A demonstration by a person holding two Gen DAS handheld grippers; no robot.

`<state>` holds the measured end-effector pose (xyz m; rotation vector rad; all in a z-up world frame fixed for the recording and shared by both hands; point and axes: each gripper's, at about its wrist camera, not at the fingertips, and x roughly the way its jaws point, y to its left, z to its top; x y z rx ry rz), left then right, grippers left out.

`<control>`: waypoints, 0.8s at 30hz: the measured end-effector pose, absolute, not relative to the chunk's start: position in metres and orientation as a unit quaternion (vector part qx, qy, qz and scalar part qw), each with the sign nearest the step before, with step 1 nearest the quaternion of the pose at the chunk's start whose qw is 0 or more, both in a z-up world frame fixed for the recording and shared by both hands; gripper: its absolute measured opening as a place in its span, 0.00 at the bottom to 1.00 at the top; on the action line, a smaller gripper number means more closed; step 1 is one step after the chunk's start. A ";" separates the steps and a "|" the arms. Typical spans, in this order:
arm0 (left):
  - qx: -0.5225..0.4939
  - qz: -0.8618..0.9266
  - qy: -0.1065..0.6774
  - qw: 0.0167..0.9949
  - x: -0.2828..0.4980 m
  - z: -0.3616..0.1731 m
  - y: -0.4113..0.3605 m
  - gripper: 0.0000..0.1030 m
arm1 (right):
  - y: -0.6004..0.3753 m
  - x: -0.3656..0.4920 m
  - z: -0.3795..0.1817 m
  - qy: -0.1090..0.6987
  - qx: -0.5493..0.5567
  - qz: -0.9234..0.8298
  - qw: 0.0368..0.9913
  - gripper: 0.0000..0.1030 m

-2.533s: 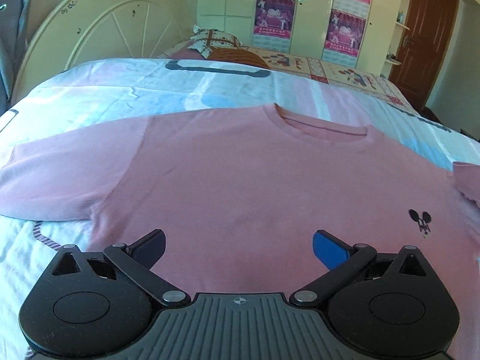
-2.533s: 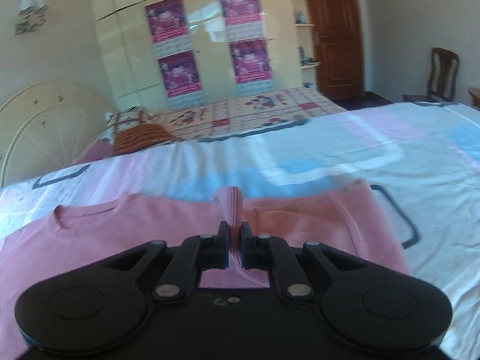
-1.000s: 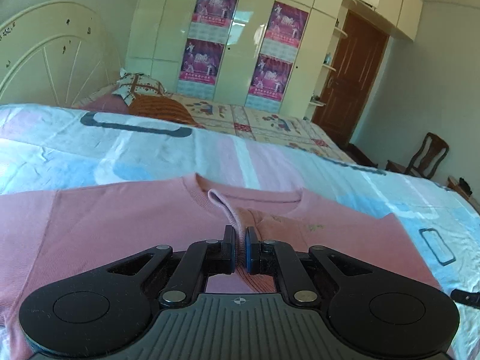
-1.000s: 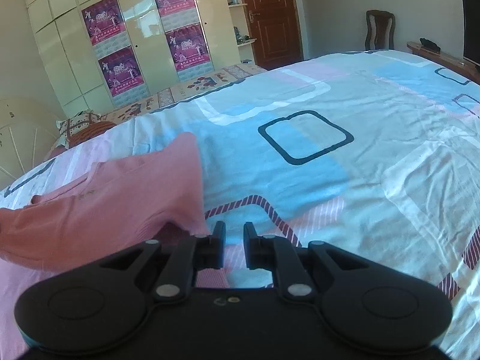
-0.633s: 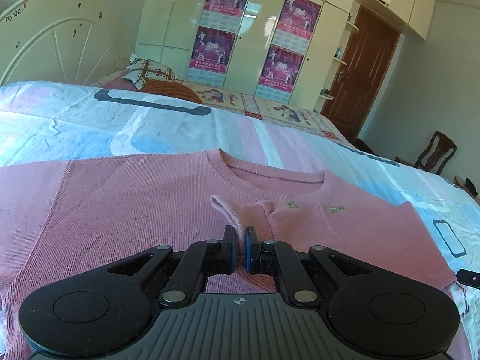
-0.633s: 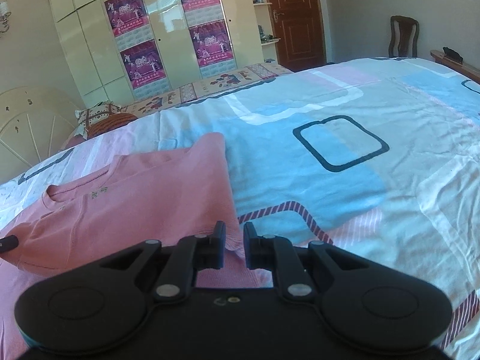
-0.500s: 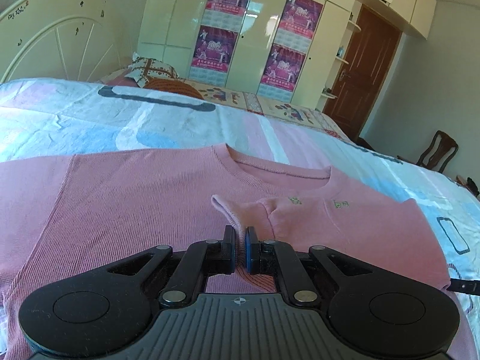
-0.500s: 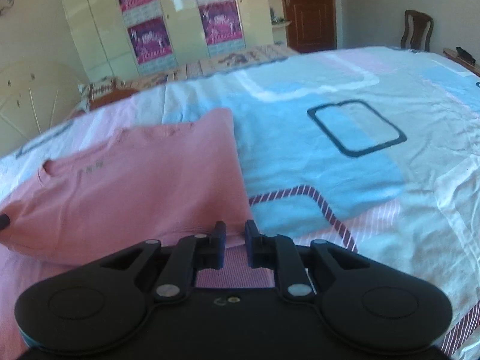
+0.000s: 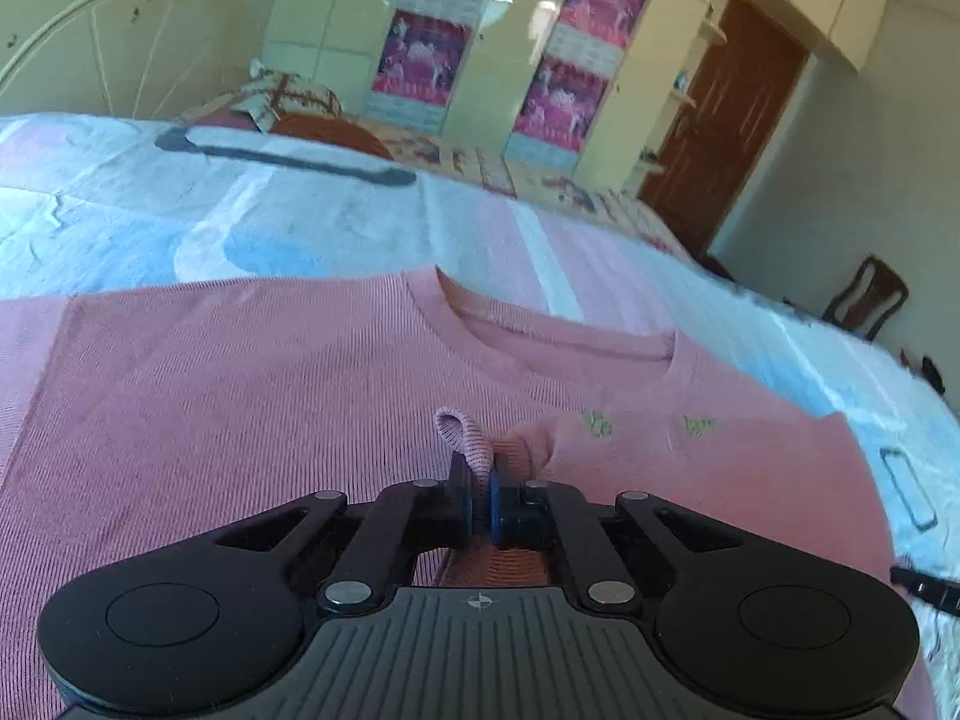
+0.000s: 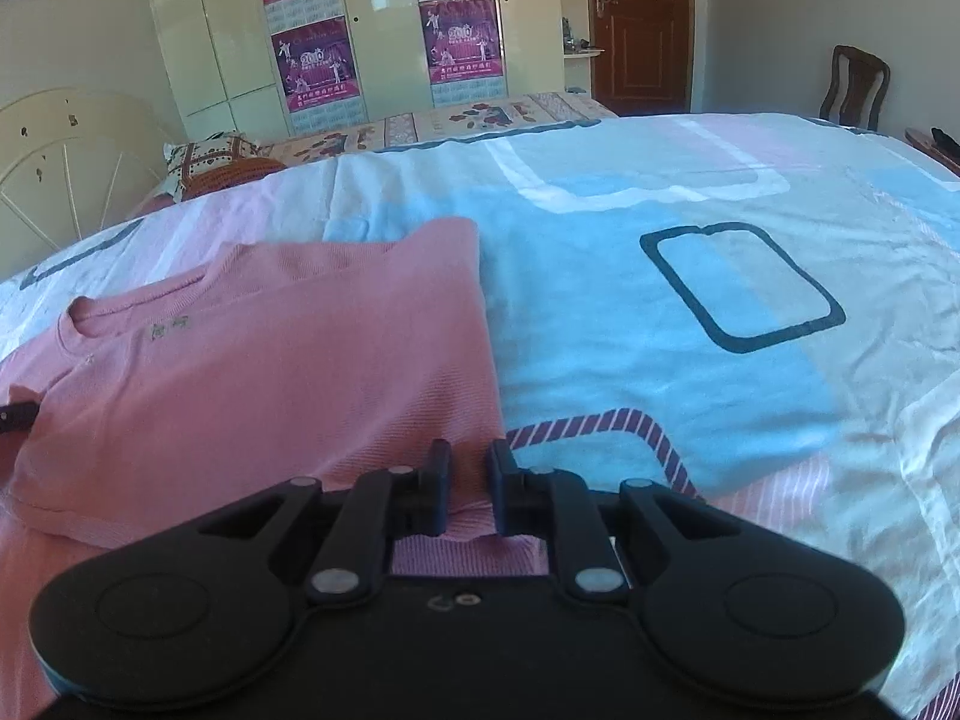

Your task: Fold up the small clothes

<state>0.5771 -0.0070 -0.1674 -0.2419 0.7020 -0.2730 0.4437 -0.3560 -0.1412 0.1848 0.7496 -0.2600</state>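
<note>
A pink T-shirt [image 9: 240, 396] lies flat on the bed, its right side folded over onto the front. My left gripper [image 9: 478, 498] is shut on the cuff of the folded-over sleeve [image 9: 462, 438], low over the shirt's chest below the collar [image 9: 558, 336]. In the right wrist view the shirt [image 10: 270, 372] shows its folded edge running straight. My right gripper [image 10: 468, 480] hovers over the shirt's lower right edge, its jaws a small gap apart with nothing between them.
The bed sheet [image 10: 690, 330] is patterned in blue, pink and white and spreads wide to the right. A pillow [image 9: 288, 102] and headboard [image 9: 90, 48] are at the far end. A wardrobe [image 10: 372, 30], door [image 10: 636, 24] and chair [image 10: 852, 90] stand beyond.
My left gripper has lowered onto the shirt's chest with the sleeve cuff pinched. My right gripper has drifted slightly and its jaws have parted a little wider.
</note>
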 end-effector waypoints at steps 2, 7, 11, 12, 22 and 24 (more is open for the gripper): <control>-0.112 -0.116 0.315 0.935 0.568 -0.162 -0.002 0.04 | -0.355 0.441 -0.140 0.365 0.080 -0.123 0.920 0.14; -0.097 -0.101 0.341 0.930 0.571 -0.182 0.001 0.04 | -0.357 0.443 -0.141 0.371 0.068 -0.105 0.920 0.17; -0.087 -0.102 0.345 0.929 0.576 -0.181 -0.001 0.04 | -0.366 0.465 -0.128 0.348 0.073 -0.085 0.931 0.14; -0.088 -0.102 0.345 0.929 0.576 -0.181 -0.001 0.04 | -0.369 0.479 -0.130 0.359 0.075 -0.081 0.927 0.13; -0.083 -0.096 0.349 0.928 0.578 -0.181 -0.003 0.05 | -0.407 0.575 -0.144 0.387 0.088 -0.075 0.915 0.13; -0.077 -0.094 0.346 0.930 0.576 -0.180 -0.003 0.10 | -0.401 0.562 -0.143 0.391 0.069 -0.069 0.915 0.13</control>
